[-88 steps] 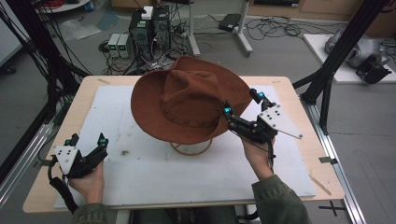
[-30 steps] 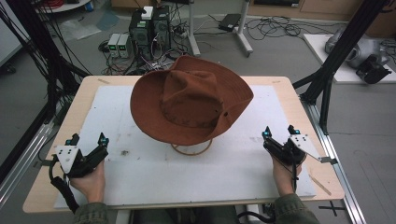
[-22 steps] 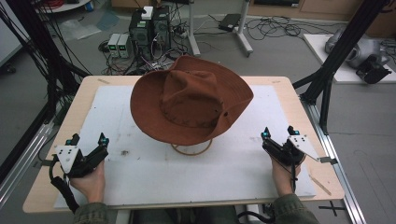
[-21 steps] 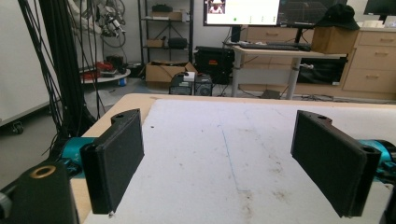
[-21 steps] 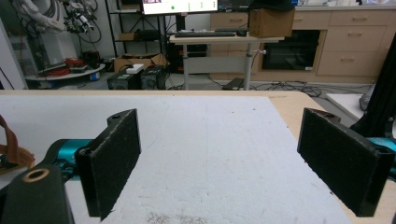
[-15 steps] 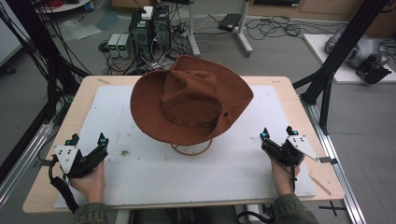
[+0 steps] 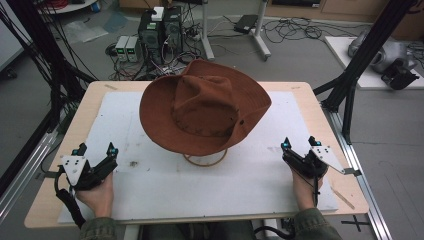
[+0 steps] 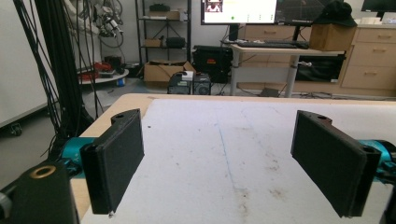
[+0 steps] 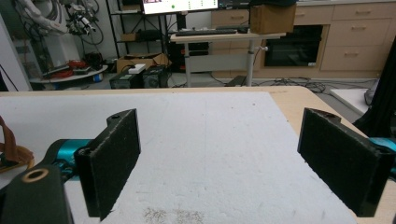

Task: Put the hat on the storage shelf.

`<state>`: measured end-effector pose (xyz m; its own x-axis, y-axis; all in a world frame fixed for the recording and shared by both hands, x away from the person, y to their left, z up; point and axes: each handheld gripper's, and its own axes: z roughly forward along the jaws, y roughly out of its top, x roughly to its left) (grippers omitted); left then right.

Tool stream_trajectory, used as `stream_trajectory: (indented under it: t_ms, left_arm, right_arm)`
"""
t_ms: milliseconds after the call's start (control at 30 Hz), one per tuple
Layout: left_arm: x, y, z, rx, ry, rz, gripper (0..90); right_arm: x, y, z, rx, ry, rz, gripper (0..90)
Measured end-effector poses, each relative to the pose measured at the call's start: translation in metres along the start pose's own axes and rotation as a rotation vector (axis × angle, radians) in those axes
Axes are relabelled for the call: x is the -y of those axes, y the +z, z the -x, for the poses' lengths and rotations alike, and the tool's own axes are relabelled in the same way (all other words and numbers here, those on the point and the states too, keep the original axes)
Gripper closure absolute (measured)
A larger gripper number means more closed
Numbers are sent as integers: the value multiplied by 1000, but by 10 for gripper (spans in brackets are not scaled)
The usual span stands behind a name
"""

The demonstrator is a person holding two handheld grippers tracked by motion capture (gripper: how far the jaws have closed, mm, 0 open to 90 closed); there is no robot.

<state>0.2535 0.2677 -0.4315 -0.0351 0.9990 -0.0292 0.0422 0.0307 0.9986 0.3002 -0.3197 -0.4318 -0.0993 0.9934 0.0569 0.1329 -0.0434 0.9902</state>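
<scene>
A brown wide-brimmed hat rests tilted on a wooden stand whose ring base sits mid-table on the white mat. My left gripper is open at the near left of the mat, well apart from the hat. In the left gripper view its jaws stand wide with bare mat between them. My right gripper is open at the near right, also clear of the hat. A sliver of the stand base shows at the left edge of the right gripper view.
The wooden table rims the mat. Black frame posts stand at both sides. Computers and cables lie on the floor beyond the far edge. A desk with a monitor stands in the room behind.
My right gripper let go of the hat's brim and drew back to the near right of the mat, where it has stayed for the last second. The left gripper has not moved.
</scene>
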Motion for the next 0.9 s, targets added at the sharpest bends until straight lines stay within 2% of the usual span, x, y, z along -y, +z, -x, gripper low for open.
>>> stream_trajectory:
  t_ms: [333, 500, 900]
  left_arm:
    - [0, 2, 2, 8, -5, -2, 173]
    - [1, 3, 3, 10, -2, -5, 173]
    - [1, 3, 3, 10, 0, -8, 173]
  right_arm:
    - [1, -1, 1, -1, -2, -2, 125]
    - [2, 0, 2, -1, 17, -15, 125]
    - [3, 0, 2, -3, 12, -16, 125]
